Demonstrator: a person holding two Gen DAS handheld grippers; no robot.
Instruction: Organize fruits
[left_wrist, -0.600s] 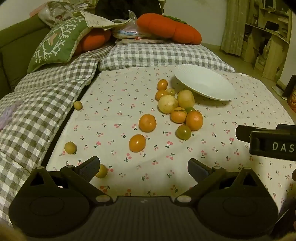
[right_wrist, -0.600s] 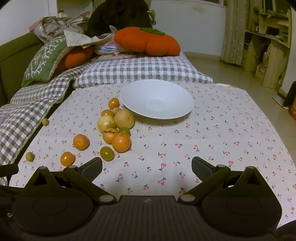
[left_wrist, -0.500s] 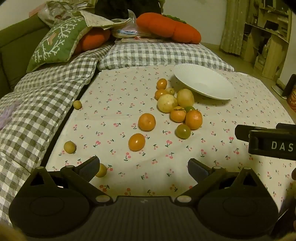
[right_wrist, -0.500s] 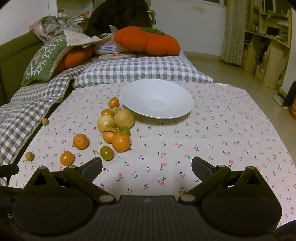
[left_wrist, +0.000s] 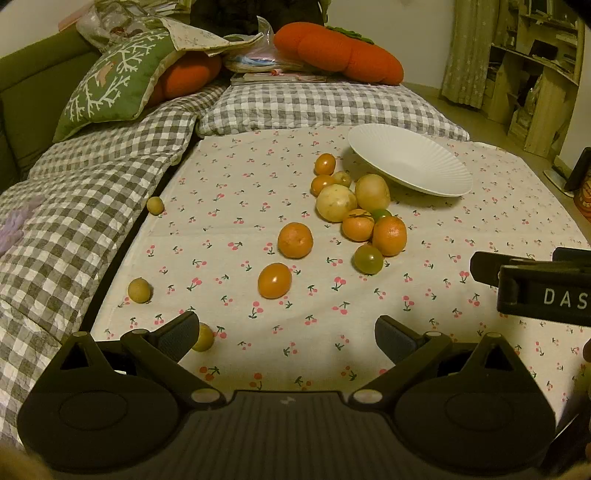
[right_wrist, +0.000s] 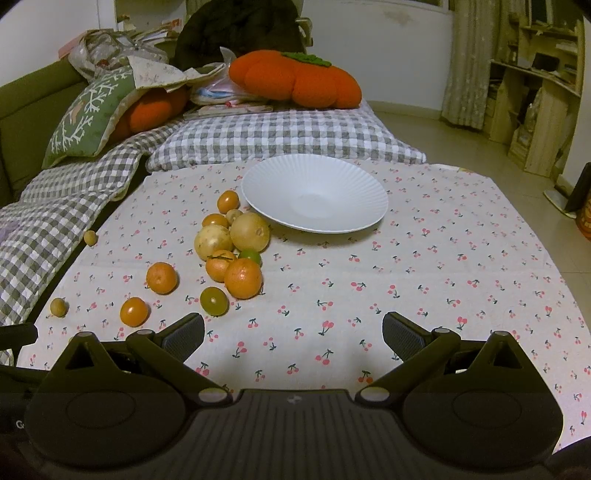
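Cherry-print cloth (right_wrist: 424, 258), fruit and plate (right_wrist: 314, 192) unchanged — both tools (left_wrist: 286, 336) (right_wrist: 293, 334) stay wide, empty

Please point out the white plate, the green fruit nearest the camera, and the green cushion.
Plate (right_wrist: 343, 221): right wrist view, near rim.
Green fruit (right_wrist: 213, 301): right wrist view, top.
Cushion (right_wrist: 86, 122): right wrist view, embroidered face.

The light is dim and warm, a bit yellow, and seems to come from above. The plate (right_wrist: 314, 192) looks bluish white and drops a soft shadow on the cloth (right_wrist: 443, 266) along its near side. Each fruit (left_wrist: 295, 240) has a small dark shadow just beside it. Both grippers are almost black shapes and shade the cloth's near edge. Both pictures bulge like a fish's eye: straight lines bend near the sides, and the corners go black. The middle is sharp. Far shelves look grainy.
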